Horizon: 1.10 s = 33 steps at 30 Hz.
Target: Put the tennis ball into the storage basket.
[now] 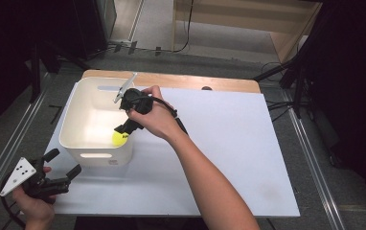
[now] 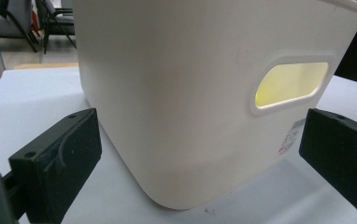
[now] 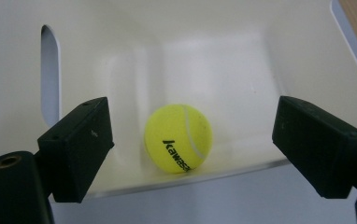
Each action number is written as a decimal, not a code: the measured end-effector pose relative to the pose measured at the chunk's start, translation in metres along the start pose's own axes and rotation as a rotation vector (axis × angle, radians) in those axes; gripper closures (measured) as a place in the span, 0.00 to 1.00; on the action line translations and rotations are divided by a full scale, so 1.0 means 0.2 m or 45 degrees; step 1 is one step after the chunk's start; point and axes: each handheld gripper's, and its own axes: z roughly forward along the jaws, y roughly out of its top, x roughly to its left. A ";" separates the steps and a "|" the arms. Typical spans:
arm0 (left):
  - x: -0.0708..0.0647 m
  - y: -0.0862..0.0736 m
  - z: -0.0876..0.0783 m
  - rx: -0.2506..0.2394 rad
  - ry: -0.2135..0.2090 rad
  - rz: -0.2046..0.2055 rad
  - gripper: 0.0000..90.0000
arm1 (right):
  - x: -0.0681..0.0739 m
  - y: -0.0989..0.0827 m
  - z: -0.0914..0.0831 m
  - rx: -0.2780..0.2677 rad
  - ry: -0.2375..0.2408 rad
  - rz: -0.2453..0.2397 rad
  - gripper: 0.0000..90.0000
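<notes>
Right gripper [image 1: 123, 130] angled down into bin [image 1: 71, 125], jaws released over ball [image 3: 178, 138] (left gripper [image 1: 62, 164] open too).

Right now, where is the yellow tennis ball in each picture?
High view: the tennis ball lies inside the white bin, near its front wall, just below the right gripper.
Left gripper view: the ball itself is hidden; a yellow glow fills the bin's handle slot.
Right gripper view: centre of the picture, on the bin floor, between the open jaws.
Shared landmark: the white bin.
</notes>
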 end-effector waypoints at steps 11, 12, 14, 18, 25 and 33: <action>0.00 0.00 0.00 0.003 0.003 0.001 0.00 | -0.01 -0.06 -0.08 -0.070 -0.032 0.013 0.13; 0.00 0.00 0.00 0.003 0.005 0.002 0.00 | -0.01 -0.07 -0.08 -0.070 -0.037 0.023 0.13; 0.00 0.00 0.00 0.004 0.006 0.002 0.00 | -0.02 -0.09 -0.10 -0.086 -0.044 0.026 0.13; 0.00 0.00 0.00 0.001 0.005 0.003 0.00 | -0.02 -0.13 -0.12 -0.093 -0.052 0.047 0.13; 0.00 0.00 0.00 0.006 0.005 0.006 0.00 | -0.04 -0.22 -0.17 -0.114 -0.074 0.087 0.13; 0.00 0.00 0.00 0.005 0.006 0.006 0.00 | -0.04 -0.35 -0.22 -0.143 -0.108 0.136 0.13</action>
